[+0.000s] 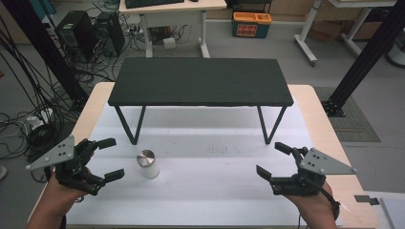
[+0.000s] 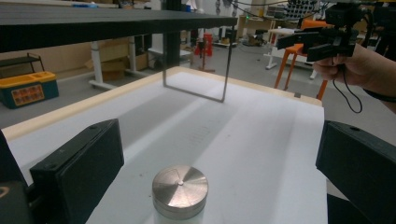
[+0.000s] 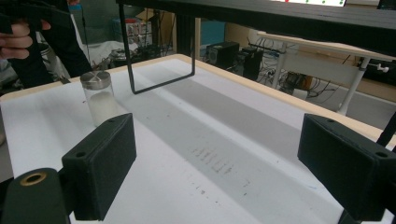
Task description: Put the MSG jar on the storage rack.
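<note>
A small glass jar [image 1: 147, 164] with a round metal lid and white powder inside stands upright on the white table mat [image 1: 205, 186]. My left gripper [image 1: 111, 159] is open just left of it, jaws pointing at it without touching. In the left gripper view the jar's lid [image 2: 180, 191] sits low between the wide-apart jaws. My right gripper [image 1: 273, 160] is open at the front right, with nothing between its jaws. In the right gripper view the jar [image 3: 98, 97] stands far off at the left.
A low black shelf [image 1: 200, 81] on thin metal legs spans the back of the table; its legs [image 1: 130, 125] stand just behind the jar. The mat's middle lies bare between the grippers. Cables, computer towers and an orange-lidded toolbox [image 1: 251, 24] are on the floor beyond.
</note>
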Action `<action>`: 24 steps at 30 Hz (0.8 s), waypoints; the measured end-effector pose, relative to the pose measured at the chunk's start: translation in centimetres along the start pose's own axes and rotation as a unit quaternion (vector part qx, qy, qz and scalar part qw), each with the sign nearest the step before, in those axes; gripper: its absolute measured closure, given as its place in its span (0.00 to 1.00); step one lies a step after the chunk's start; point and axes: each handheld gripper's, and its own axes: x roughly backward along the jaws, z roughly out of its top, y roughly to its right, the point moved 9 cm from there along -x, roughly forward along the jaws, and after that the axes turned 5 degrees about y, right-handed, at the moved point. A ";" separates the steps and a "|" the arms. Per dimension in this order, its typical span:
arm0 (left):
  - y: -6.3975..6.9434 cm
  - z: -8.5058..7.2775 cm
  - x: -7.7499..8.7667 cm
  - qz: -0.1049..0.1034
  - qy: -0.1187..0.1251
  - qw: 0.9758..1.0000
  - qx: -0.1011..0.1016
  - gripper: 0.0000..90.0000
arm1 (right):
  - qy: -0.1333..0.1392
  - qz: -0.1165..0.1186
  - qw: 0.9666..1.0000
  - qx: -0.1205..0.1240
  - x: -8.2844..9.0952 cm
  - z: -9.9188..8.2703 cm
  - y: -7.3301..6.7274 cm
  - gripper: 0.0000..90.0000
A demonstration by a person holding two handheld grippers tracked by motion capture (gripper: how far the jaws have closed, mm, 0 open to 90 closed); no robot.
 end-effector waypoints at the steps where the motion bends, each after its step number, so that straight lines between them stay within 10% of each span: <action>1: 0.0 0.0 0.0 -0.001 0.001 1.000 0.002 0.01 | 0.002 -0.002 1.000 0.000 0.1 0.1 -0.1 0.12; 14: 0.1 -0.3 1.1 0.011 0.025 0.999 0.035 0.04 | 0.003 0.002 1.000 0.001 -0.2 0.3 -0.5 0.12; 24: 0.6 -1.5 0.3 0.035 0.004 0.999 0.004 0.03 | 0.003 0.001 1.000 -0.001 0.1 0.0 -0.8 0.12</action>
